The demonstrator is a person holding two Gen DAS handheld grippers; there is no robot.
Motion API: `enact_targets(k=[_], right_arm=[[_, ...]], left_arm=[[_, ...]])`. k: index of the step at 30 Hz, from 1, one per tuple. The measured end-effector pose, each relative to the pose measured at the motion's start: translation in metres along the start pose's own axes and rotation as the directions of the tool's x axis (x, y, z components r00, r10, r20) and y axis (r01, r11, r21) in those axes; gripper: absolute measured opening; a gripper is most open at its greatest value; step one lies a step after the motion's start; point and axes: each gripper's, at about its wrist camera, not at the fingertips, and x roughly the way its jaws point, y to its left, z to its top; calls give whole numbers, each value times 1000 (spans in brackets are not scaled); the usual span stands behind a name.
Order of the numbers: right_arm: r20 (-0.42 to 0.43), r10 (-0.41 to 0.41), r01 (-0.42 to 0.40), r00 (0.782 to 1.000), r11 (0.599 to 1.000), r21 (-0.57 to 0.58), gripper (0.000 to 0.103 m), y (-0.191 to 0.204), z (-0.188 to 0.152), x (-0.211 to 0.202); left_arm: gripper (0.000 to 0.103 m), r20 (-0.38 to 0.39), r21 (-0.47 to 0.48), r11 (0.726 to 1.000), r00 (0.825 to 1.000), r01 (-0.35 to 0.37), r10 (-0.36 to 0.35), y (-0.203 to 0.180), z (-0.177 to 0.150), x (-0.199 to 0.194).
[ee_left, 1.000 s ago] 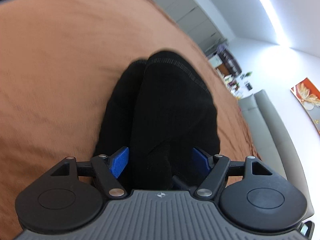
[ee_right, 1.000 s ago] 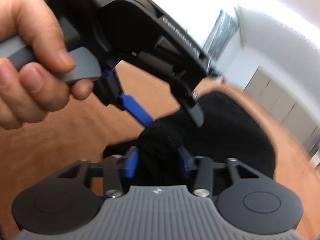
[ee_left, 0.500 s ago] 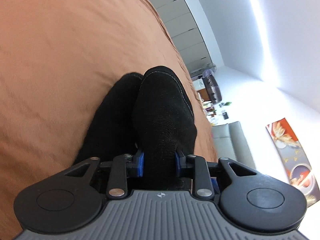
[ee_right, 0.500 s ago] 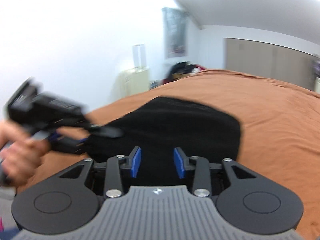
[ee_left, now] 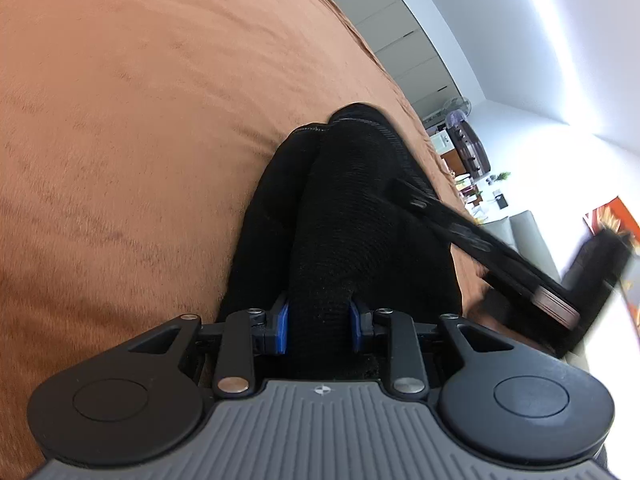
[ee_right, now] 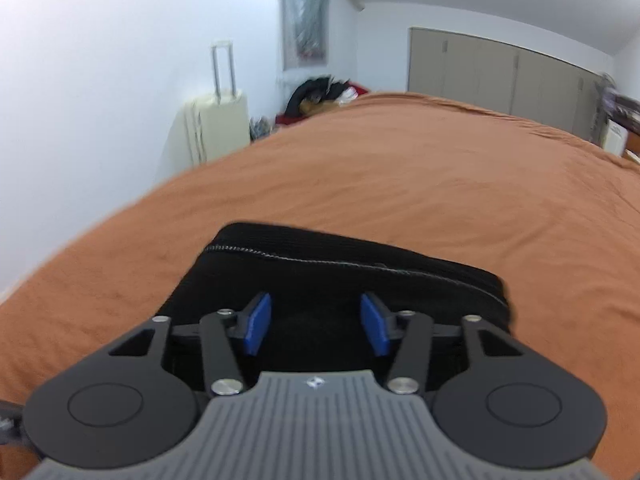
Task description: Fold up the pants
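Note:
The black pants (ee_left: 344, 216) lie folded into a thick bundle on the orange bedspread (ee_left: 140, 140). My left gripper (ee_left: 319, 326) is shut on a raised fold of the pants, blue pads pressed into the cloth on both sides. In the right wrist view the pants (ee_right: 340, 276) lie flat just ahead, a stitched seam running across the top. My right gripper (ee_right: 316, 324) is open and empty just above their near edge. The right gripper also shows blurred at the right of the left wrist view (ee_left: 500, 256).
The orange bedspread (ee_right: 400, 184) stretches far beyond the pants. A cream suitcase (ee_right: 216, 128) stands by the white wall, a pile of dark clothes (ee_right: 320, 92) behind the bed. Beige wardrobe doors (ee_right: 500, 72) line the far wall.
My left gripper closed on the pants fold and stays shut. My right gripper let go of the pants, opened wider and swung to face across the bed.

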Motion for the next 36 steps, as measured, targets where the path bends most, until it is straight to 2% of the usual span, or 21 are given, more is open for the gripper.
enact_targets(k=[3, 7, 9, 11, 14, 16, 17, 19, 23, 27, 30, 32, 36], right_arm=[[-28, -36, 33, 999, 996, -81, 49, 14, -12, 28], [-21, 34, -32, 999, 997, 77, 47, -16, -21, 38], [-14, 43, -42, 999, 994, 99, 46, -25, -22, 30], [33, 50, -53, 998, 994, 100, 44, -24, -21, 12], [164, 73, -107, 984, 971, 213, 42, -40, -26, -32], [208, 8, -68, 978, 956, 284, 42, -56, -39, -57], [205, -27, -38, 978, 951, 308, 41, -63, -45, -66], [141, -83, 29, 987, 937, 347, 37, -77, -60, -72], [125, -71, 22, 990, 934, 358, 37, -79, -96, -85], [115, -56, 9, 992, 926, 377, 38, -70, -120, -116], [112, -50, 1, 992, 916, 400, 41, -64, -123, -116], [110, -55, 5, 992, 911, 413, 46, -60, -134, -126], [70, -56, 23, 996, 913, 407, 49, -52, -159, -136]], left_arm=[[33, -5, 32, 999, 1000, -26, 26, -5, -3, 5], [36, 12, 85, 995, 999, -44, 43, -17, -9, 4], [37, 14, 88, 995, 998, -56, 55, -19, -11, 4], [38, 9, 77, 996, 999, -50, 50, -17, -12, 2], [39, 2, 61, 998, 999, -33, 32, -7, -12, -4], [39, 2, 56, 998, 1000, -29, 29, -6, -13, -5], [39, 3, 58, 998, 1000, -30, 30, -6, -14, -6], [39, 6, 66, 997, 999, -32, 32, -8, -15, -6], [40, 12, 73, 996, 999, -44, 43, -12, -15, -3], [40, 8, 64, 997, 999, -45, 44, -12, -14, -4], [40, 8, 70, 996, 999, -50, 50, -13, -15, -4], [40, 10, 74, 996, 998, -56, 55, -15, -15, -6], [41, 7, 89, 994, 998, -67, 66, -18, -17, -7]])
